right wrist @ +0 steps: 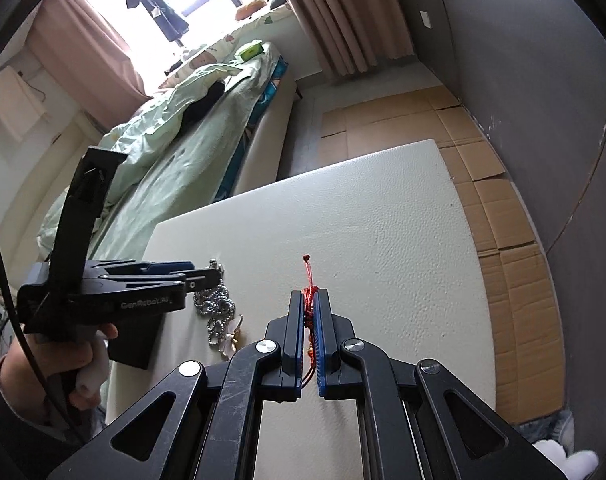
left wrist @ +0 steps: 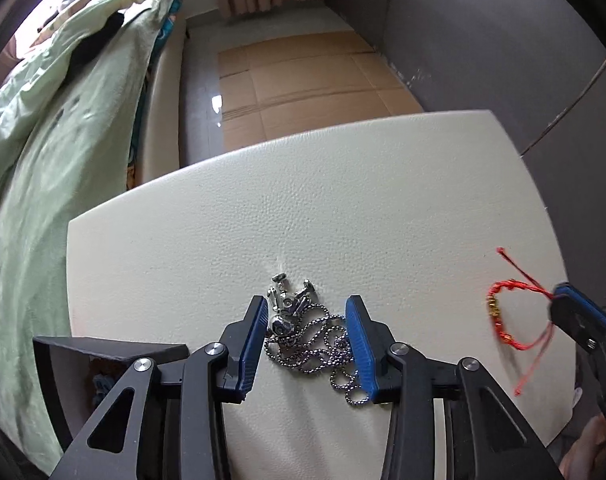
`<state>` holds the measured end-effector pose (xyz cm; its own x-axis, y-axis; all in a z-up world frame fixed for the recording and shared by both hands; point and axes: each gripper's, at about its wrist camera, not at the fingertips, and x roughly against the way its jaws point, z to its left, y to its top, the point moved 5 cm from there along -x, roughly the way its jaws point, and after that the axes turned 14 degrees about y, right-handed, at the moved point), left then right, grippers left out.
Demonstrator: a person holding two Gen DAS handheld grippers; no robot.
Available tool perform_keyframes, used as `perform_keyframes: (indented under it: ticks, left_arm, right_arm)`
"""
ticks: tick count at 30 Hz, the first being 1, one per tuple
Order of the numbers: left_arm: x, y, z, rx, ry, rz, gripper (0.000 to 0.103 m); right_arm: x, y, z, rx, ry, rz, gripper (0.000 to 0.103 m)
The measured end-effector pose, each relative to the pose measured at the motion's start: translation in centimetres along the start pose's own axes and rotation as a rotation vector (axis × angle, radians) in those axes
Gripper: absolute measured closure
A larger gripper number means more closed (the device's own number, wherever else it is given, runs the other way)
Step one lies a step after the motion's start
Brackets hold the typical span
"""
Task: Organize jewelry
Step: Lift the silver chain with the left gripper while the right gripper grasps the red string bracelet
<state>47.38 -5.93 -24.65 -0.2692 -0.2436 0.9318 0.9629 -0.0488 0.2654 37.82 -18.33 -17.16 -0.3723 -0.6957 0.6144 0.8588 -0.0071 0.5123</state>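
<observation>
A silver ball-chain necklace [left wrist: 307, 336] with a metal pendant [left wrist: 289, 300] lies heaped on the white padded table [left wrist: 343, 200]. My left gripper [left wrist: 303, 304] points down over it, open, its blue pads straddling the heap; I cannot tell whether they touch the chain. The right wrist view shows the same chain [right wrist: 217, 308] under the left gripper [right wrist: 199, 274]. My right gripper [right wrist: 310, 294] is shut on a red string bracelet [right wrist: 309, 280], whose cord end sticks out past the tips. From the left wrist view the bracelet [left wrist: 499, 316] hangs as a loop from the right gripper [left wrist: 563, 296].
A small pale trinket [right wrist: 231, 336] lies by the chain near the table's front edge. A bed with a green quilt [left wrist: 63, 160] runs along the left. Flattened cardboard [left wrist: 303, 80] covers the floor beyond the table. A grey wall [right wrist: 543, 120] stands on the right.
</observation>
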Motion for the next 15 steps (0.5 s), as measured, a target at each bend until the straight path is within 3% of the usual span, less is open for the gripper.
perform_keyframes:
  ticks: [5, 6, 8, 15]
  left_arm:
    - [-1.5, 0.4, 0.7, 0.044, -0.008, 0.038, 0.061]
    - [-1.4, 0.4, 0.5, 0.039, -0.013, 0.033, 0.066]
    - [-1.2, 0.2, 0.5, 0.048, -0.035, 0.033, 0.087]
    - [0.4, -0.5, 0.9, 0.063, -0.1, 0.008, 0.088]
  right_arm:
    - [1.1, 0.0, 0.6, 0.005, 0.006, -0.027, 0.097]
    - [1.6, 0.1, 0.8, 0.003, 0.018, -0.038, 0.097]
    - [2.1, 0.3, 1.1, 0.007, 0.029, -0.054, 0.097]
    - [3.6, 0.9, 3.0, 0.039, 0.04, -0.084, 0.097]
